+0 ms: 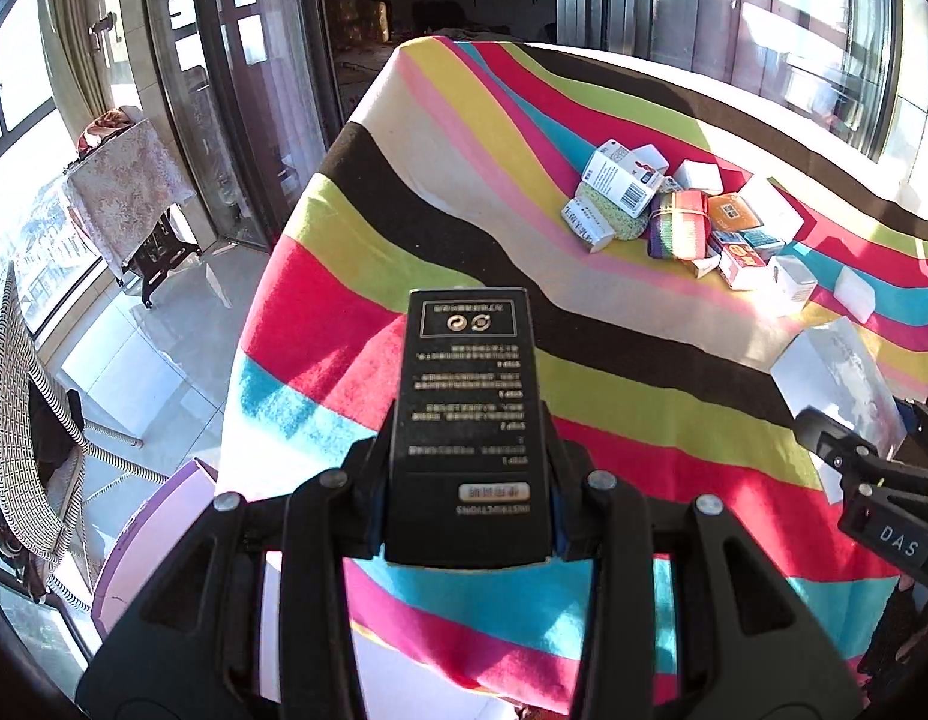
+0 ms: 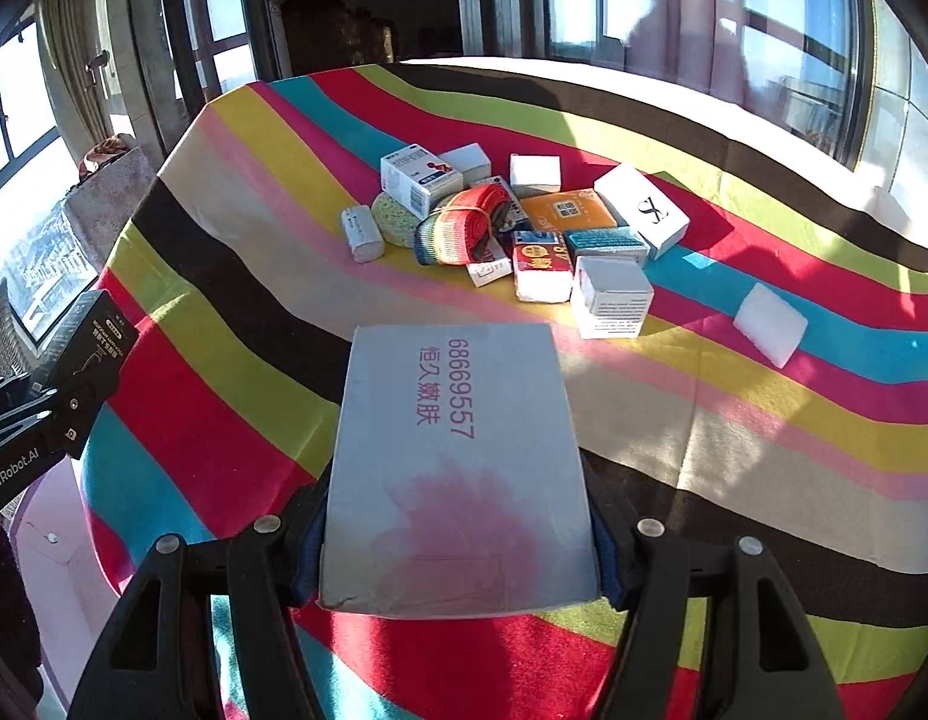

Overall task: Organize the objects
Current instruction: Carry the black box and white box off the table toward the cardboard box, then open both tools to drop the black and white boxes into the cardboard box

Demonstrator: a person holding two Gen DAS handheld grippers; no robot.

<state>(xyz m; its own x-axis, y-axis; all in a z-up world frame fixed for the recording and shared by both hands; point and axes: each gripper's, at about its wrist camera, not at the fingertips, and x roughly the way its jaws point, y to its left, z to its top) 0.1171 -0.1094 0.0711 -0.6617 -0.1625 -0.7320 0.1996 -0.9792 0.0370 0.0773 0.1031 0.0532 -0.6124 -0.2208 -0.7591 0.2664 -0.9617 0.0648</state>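
1. Left gripper [image 1: 466, 516] clamped on black box [image 1: 466, 420], frame centre; white print upside down, "INSTRUCTIONS", "STEP 1" legible.
2. Right gripper [image 2: 458, 546] clamped on grey box [image 2: 458, 474], frame centre; pink "68669557" plus Chinese characters.
3. "GenRobot.AI" on left gripper body, left edge of right wrist view; "DAS" on right gripper, right edge of left wrist view.
4. Pile of small boxes [image 2: 541, 228] with rainbow strap roll [image 2: 458, 228], upper centre.
5. Striped tablecloth [image 2: 733, 420] on table; windows behind; wicker chair [image 1: 20, 420] at left.
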